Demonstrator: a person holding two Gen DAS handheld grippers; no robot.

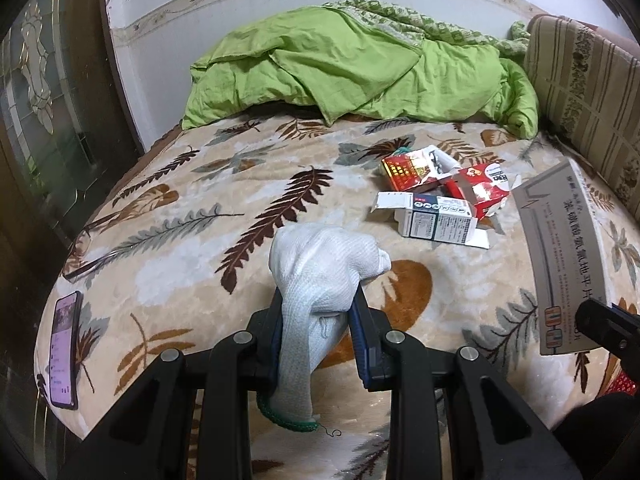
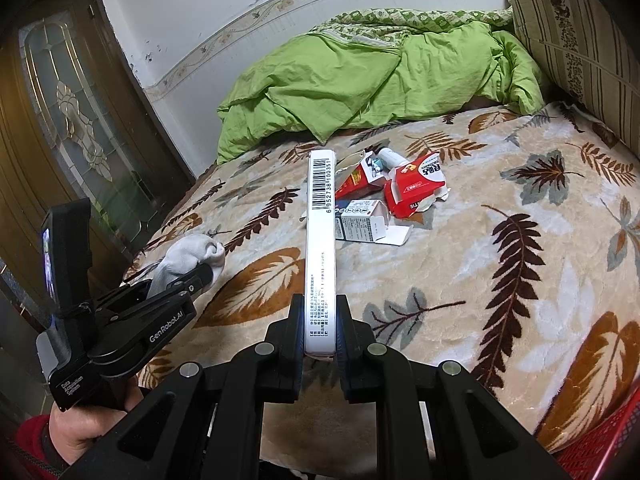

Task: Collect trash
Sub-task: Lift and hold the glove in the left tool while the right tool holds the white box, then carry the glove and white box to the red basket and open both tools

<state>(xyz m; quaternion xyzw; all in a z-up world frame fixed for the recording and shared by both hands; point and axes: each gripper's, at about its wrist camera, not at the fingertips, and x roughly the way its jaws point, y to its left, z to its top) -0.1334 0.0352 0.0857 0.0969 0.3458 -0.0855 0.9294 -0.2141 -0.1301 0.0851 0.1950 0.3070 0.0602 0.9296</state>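
Two grippers showed in the left wrist view, each clamped on one piece of trash. The left gripper (image 1: 318, 304) sat at the bottom centre, its two fingers pressed against a white knitted glove (image 1: 324, 272) that bulged up above the fingertips, while its green-edged cuff hung down below them. At the right edge, the right gripper (image 1: 596, 314) pinched the near end of a flat white medicine box (image 1: 560, 252), which stood raised over the leaf-patterned blanket (image 1: 200, 240). Beyond the glove, well apart from both grippers, three torn cartons lay touching in a heap: one red foil carton (image 1: 412, 170), one red and white carton (image 1: 486, 188) and one opened white and blue carton (image 1: 436, 222). One phone (image 1: 64, 338) lay on the blanket's left edge, and one green quilt (image 1: 352, 68) was piled at the far side. In the right wrist view, the right gripper (image 2: 320, 320) was closed on the medicine box (image 2: 320, 240), held edge-on so its barcode side faced the camera and its far end reached toward the carton heap. The same three cartons lay behind it: red foil (image 2: 354, 182), red and white (image 2: 418, 188), white and blue (image 2: 366, 224). At left, the left gripper (image 2: 198, 276) gripped the glove (image 2: 192, 258) above the blanket (image 2: 500, 280), held in one bare hand (image 2: 80, 426). A red basket (image 2: 600, 448) showed at the lower right corner.
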